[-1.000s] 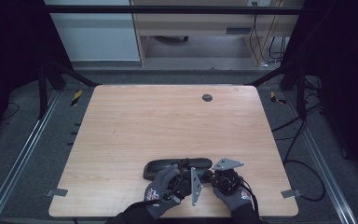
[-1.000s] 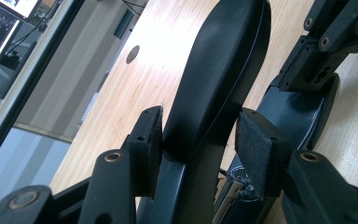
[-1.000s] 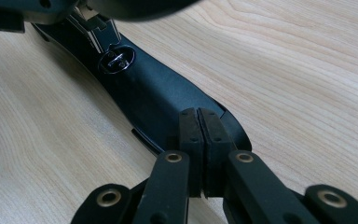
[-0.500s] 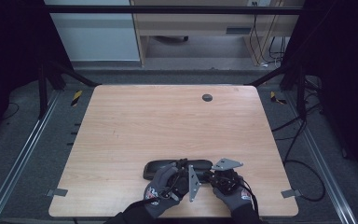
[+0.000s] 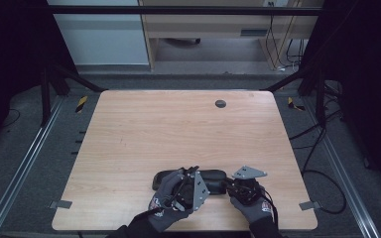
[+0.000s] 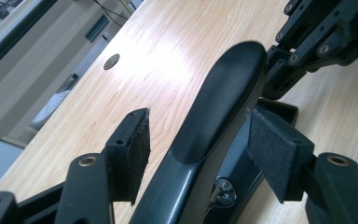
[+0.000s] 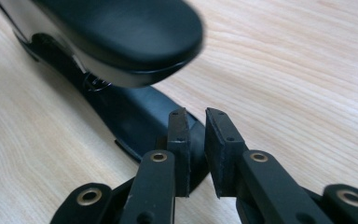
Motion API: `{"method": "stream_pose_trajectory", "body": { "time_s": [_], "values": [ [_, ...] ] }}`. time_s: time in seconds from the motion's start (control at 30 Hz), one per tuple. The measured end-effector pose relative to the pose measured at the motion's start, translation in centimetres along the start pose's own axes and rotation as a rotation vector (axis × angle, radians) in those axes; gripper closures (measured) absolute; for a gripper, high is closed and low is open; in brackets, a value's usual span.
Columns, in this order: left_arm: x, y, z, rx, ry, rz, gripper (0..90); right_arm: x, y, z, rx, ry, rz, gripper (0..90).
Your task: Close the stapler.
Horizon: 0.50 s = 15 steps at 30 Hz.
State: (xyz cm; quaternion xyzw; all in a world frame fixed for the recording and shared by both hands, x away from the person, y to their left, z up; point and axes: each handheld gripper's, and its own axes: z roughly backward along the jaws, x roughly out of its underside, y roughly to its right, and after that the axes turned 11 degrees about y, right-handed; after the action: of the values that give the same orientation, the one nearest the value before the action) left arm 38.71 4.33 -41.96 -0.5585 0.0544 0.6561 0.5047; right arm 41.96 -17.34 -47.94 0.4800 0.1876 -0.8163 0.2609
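A black stapler (image 5: 191,177) lies near the front edge of the wooden table (image 5: 178,129). The left gripper (image 6: 198,149) has its jaws apart — one on each side of the stapler's body. The right gripper (image 7: 196,140) has its jaws almost together, at the end of the stapler's base.

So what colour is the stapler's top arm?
Black, with a smooth matte look; the stapler shows best in the left gripper view.

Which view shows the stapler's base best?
The right gripper view: the stapler's base lies near, its tip at the right tongs. The left gripper view has it mostly under the top arm; the high view shows it small, partly behind hands.
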Motion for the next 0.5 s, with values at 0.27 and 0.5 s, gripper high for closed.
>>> {"method": "stream_pose_trajectory", "body": {
  "time_s": [0.27,0.5],
  "values": [
    [0.0,-1.6,1.4,-0.004,0.032,0.078,38.5,-0.2,0.9,0.7,0.032,0.022,-0.023,84.4],
    [0.9,-3.9,2.7,-0.036,0.043,0.166,38.4,-0.4,1.4,1.2,0.051,0.031,-0.042,90.0]
  ]
}}
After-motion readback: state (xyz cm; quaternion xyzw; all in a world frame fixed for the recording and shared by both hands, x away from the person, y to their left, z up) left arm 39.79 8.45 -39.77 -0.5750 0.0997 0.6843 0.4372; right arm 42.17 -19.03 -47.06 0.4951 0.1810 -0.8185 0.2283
